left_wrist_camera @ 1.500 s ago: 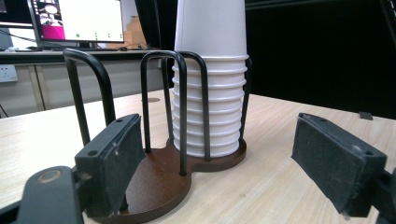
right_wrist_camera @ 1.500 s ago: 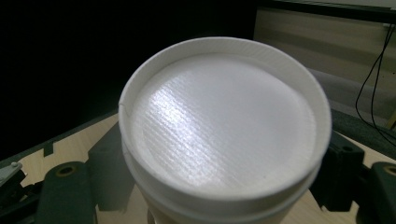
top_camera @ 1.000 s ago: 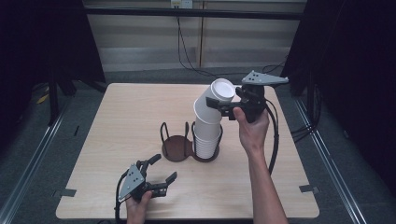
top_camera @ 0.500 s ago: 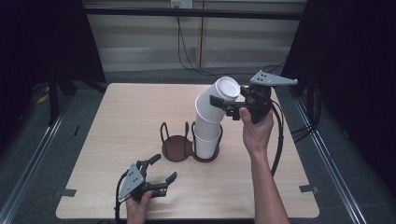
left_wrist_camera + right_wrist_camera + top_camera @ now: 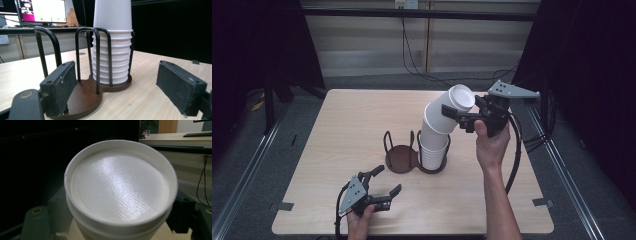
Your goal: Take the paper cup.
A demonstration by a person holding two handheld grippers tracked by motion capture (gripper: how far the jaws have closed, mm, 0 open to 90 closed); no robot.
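Tilting farther toward the counter's right edge, the upper cups point(image 5: 446, 111) peel off the racked stack point(image 5: 433, 150), clamped in the right tool point(image 5: 464, 116); left tool point(image 5: 382, 189) rests wide open.

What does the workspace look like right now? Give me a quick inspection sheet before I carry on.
Surface: light wooden table, tape tabs at its near corners.
Job's things: brown two-slot cup holder with black wire hoops; left slot empty, right slot holds a stack of upside-down white paper cups. The top cup is tilted toward the right gripper.
Clutter: nothing seen.
Grippers: right gripper shut on the top cup; left gripper open, low near the table's front, aimed at the holder.
Cables: one trails from each gripper; more hang along the back wall.
Surroundings: dark curtains at both sides; monitors beyond the table in the left gripper view.
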